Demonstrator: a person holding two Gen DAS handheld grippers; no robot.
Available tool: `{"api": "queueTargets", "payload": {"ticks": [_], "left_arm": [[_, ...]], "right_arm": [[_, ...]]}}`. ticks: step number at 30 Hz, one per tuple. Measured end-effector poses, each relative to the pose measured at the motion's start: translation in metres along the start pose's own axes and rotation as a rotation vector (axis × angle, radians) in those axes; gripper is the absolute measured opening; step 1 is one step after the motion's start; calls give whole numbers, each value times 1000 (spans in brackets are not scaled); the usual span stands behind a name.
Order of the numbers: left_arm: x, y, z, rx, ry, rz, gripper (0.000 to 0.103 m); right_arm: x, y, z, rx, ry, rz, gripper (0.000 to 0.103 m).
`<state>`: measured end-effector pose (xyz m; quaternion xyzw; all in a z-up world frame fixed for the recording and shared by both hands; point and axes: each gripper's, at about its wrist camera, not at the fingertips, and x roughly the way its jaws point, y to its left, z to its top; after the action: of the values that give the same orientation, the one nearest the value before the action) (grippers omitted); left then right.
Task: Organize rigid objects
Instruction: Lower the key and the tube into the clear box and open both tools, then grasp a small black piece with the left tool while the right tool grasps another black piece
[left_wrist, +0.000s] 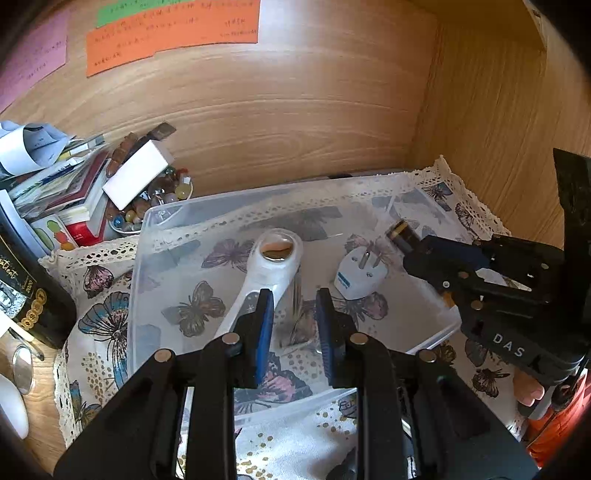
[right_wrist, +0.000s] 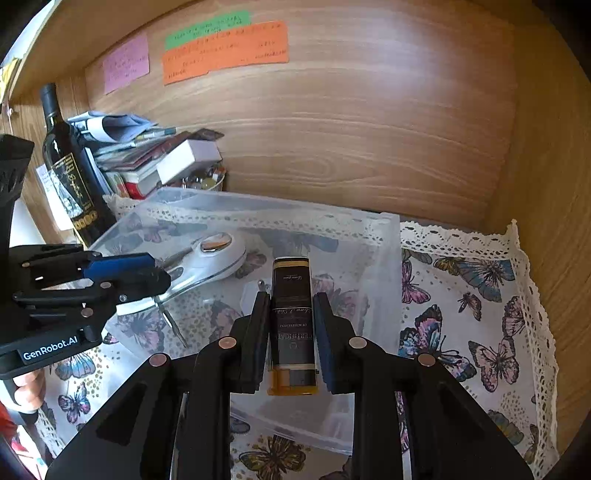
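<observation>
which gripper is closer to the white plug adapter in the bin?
Left. The left gripper hovers just beside the white plug adapter, fingers apart. The right gripper sits beyond it, holding a dark lighter.

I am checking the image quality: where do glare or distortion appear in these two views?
Left wrist view: fisheye bends the wooden back wall; the clear bin rim shines softly. Right wrist view: pale glare on the back wall, and the magnifier lens reflects light.
</observation>
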<state>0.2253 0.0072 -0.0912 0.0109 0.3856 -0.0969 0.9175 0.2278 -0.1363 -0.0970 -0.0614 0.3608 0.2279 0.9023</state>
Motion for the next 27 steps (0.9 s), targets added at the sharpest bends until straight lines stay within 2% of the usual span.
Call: {"api": "queueTargets", "payload": {"ticks": [7,12,14,18,21,27], "left_arm": [[-18,0,0,-1,-28,18,23],[-42,1,-2,-6,-72,41,39],[-54,1,-5,-5,-95,52,43],[-72,2,-13,-4,-120,63,62],[-82,3,-23,-5,-122,73,66],[-79,3,-49,-15,-62,68,67]], "right_arm": [[-11,2,2,-5,-27,-4,25],[-35,4,1,-10,-81,-5,34],[-45,5,-1,-14,-102,2,37],[-61,11,-8,-22,-122,5,39],[-67,16,-17,-27,-118,8,40],[-62,24,-43,-24,-47,29,42]]}}
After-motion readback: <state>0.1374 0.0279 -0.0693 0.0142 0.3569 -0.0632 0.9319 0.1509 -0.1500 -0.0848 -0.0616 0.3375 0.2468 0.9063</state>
